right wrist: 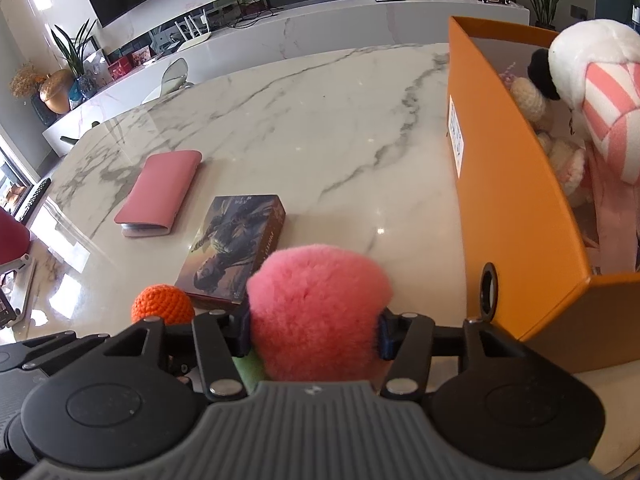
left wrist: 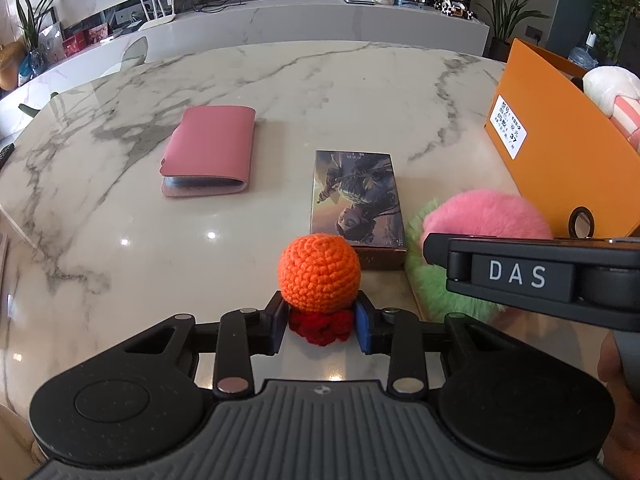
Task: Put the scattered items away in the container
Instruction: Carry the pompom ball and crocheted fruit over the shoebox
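Note:
My left gripper point(left wrist: 320, 318) is shut on an orange crocheted ball toy point(left wrist: 319, 271) with a red knitted base, near the table surface. It also shows in the right wrist view point(right wrist: 163, 305). My right gripper point(right wrist: 314, 330) is shut on a fluffy pink and green plush ball point(right wrist: 318, 308), which also shows in the left wrist view point(left wrist: 486, 214). The orange box point(right wrist: 516, 208) stands at the right, holding plush toys point(right wrist: 592, 92). A picture-printed card box point(left wrist: 356, 196) and a pink wallet point(left wrist: 212, 148) lie on the marble table.
The marble table point(left wrist: 320, 92) stretches ahead and left of both grippers. A long white marble counter point(left wrist: 320, 20) with plants and ornaments runs behind it. The orange box also shows at the right of the left wrist view point(left wrist: 560, 160).

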Motion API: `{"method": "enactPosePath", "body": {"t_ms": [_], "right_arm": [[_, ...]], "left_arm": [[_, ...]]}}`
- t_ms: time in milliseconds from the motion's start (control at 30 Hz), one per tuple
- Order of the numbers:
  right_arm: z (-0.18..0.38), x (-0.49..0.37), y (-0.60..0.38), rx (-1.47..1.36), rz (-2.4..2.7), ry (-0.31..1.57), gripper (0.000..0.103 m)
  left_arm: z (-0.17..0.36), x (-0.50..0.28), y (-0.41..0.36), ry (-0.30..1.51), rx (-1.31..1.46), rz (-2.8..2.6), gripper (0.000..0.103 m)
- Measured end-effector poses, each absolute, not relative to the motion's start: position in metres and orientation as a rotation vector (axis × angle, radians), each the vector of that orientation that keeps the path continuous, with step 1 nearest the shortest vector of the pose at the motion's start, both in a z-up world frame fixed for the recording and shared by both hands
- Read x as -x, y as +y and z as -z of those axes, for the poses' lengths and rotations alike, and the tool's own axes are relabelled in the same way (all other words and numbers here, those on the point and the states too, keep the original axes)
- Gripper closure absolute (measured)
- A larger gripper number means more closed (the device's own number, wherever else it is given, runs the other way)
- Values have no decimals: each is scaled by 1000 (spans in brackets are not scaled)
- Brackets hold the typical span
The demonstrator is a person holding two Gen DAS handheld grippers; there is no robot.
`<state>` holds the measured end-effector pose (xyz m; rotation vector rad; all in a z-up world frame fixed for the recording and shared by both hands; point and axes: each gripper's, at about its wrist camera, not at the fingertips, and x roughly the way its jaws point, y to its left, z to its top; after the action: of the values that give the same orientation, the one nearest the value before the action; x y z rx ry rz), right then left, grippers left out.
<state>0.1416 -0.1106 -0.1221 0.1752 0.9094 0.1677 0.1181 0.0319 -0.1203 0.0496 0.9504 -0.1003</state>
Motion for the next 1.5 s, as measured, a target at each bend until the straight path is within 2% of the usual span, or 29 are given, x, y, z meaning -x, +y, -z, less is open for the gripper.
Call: {"method": "enactPosePath", "body": {"t_ms": [133,333,600,1000,1500], "right_arm": [[123,-141,-109,-165,-167,890,54],[120,-141,-108,-147,-176,879,58],[104,-134,-111,-159,-172,845,59],[54,-107,-121,-190,-185,699,59],[-13,-70,-202,-258,-32,460,59]], "left_arm": [[120,-118,32,945,-51,106,64],[117,-117,32,932,-55,109,65],[100,-110,31,887,-62,108,65],[51,-91,17,761,-82,128,65],[0,-87,-54,611,-128,289,65]]}}
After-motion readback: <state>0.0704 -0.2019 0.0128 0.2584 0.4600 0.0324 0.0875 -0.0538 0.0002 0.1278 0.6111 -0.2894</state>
